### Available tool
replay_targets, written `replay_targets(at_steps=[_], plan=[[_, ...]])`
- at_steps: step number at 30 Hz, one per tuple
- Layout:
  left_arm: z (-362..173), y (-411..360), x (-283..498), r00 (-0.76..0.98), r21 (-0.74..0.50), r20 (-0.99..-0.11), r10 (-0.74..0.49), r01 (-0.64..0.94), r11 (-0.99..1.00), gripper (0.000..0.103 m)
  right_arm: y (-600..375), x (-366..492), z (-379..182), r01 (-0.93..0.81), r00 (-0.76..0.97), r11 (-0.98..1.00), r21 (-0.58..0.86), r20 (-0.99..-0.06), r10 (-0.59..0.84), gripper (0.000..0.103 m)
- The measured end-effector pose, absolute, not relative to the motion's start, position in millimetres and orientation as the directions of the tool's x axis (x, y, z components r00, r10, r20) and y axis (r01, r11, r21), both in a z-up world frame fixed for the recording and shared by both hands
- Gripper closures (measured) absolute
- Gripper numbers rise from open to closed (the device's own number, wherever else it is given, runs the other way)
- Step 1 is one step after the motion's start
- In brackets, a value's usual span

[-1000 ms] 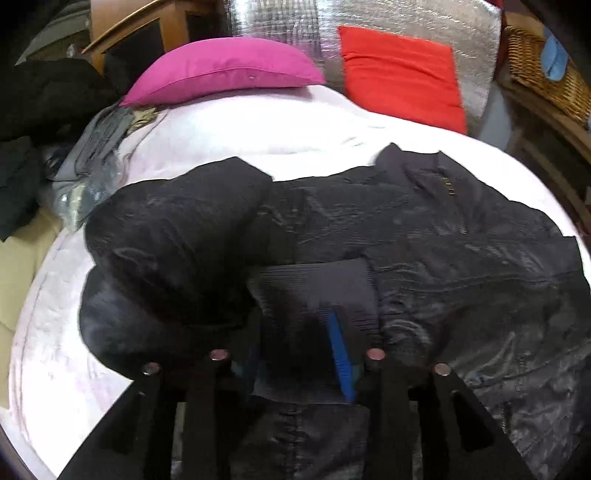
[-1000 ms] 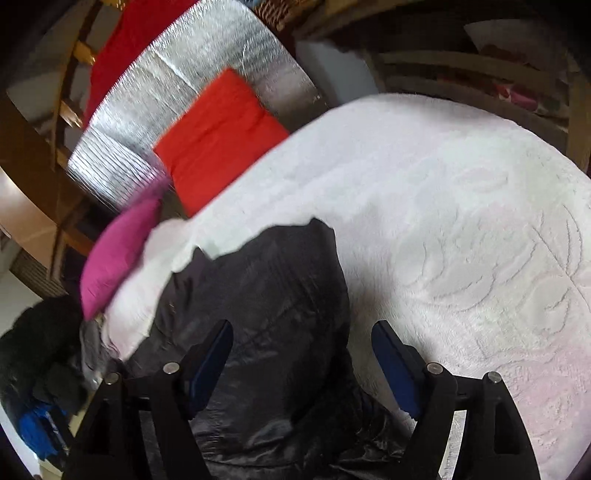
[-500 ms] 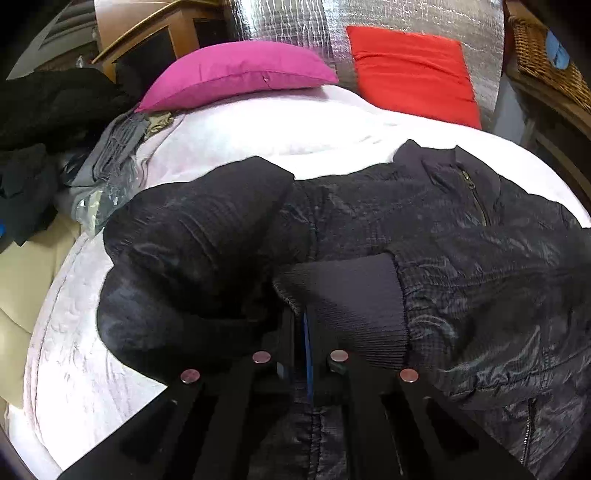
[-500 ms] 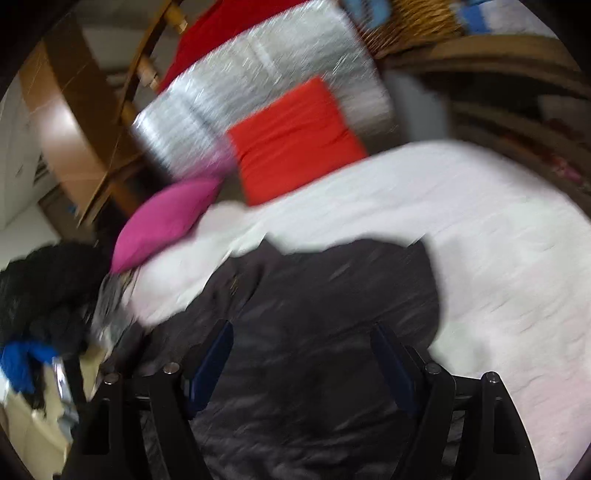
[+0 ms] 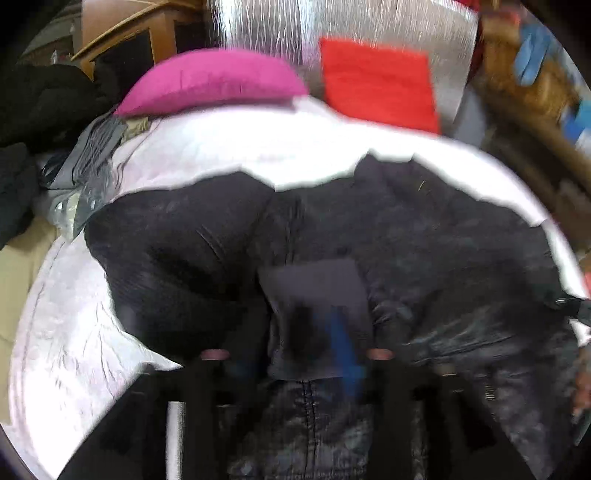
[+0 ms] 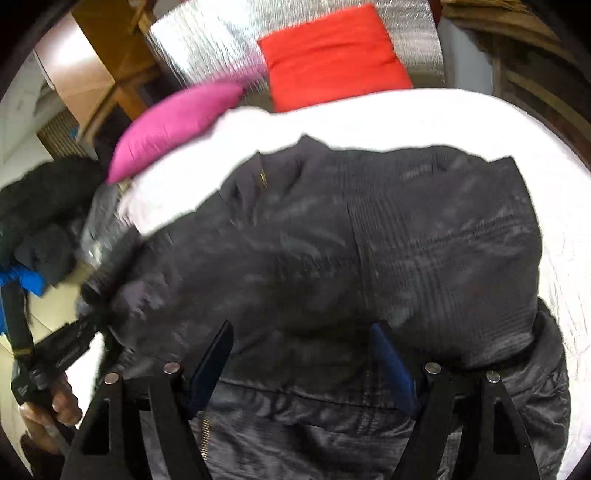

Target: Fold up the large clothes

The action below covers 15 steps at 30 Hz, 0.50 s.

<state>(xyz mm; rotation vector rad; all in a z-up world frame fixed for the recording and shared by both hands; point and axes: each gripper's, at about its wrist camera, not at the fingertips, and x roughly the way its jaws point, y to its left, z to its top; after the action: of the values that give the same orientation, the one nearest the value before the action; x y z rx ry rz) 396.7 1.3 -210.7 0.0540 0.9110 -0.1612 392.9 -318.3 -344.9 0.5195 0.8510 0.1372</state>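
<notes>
A large black jacket (image 5: 443, 240) (image 6: 369, 240) lies spread on the white bed cover (image 5: 258, 147). Its left sleeve (image 5: 177, 240) is folded in across the body, and the ribbed cuff (image 5: 314, 291) lies on the front. My left gripper (image 5: 295, 332) hangs just over that cuff with its jaws opening; the cuff sits between the blurred fingers and no pad presses on it. My right gripper (image 6: 302, 328) stands open above the jacket's lower middle with nothing held. In the right wrist view the left gripper (image 6: 55, 362) shows at lower left, held by a hand (image 6: 55, 406).
A pink pillow (image 5: 214, 81) (image 6: 173, 122) and a red cushion (image 5: 376, 81) (image 6: 332, 55) lean against a silver padded panel (image 5: 266, 29) at the bed's far end. Dark clothes (image 5: 33, 110) (image 6: 37, 206) are heaped off the left side. A wicker basket (image 5: 517, 74) stands at the right.
The left jaws closed on the cuff, then opened again and drew back a little. The right gripper swung left over the jacket's body and rolled level.
</notes>
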Motion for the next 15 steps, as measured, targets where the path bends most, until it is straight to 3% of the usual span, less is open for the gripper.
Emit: replay_targets(at_steps=[5,11,15], plan=[[-175.0,79.7,399.0,0.709,-0.133,-0.698,-0.101,0.01,0.991,0.014,-320.1,382.9,-334.6,0.092,0.706,0.842,0.532,-0.631,0.322,0.024],[-214.8,192.5,440.0,0.637,-0.355,-0.768,-0.07,-0.333,0.873,0.013,-311.8,384.6,-332.0,0.084,0.701,0.852,0.516,-0.639,0.317,0.024],[-249.5,229.3,466.2,0.612,-0.45,-0.782,-0.117,-0.424,0.786,0.013,-308.1,388.1,-336.7,0.082,0.697,0.857,0.508,-0.644,0.316,0.024]])
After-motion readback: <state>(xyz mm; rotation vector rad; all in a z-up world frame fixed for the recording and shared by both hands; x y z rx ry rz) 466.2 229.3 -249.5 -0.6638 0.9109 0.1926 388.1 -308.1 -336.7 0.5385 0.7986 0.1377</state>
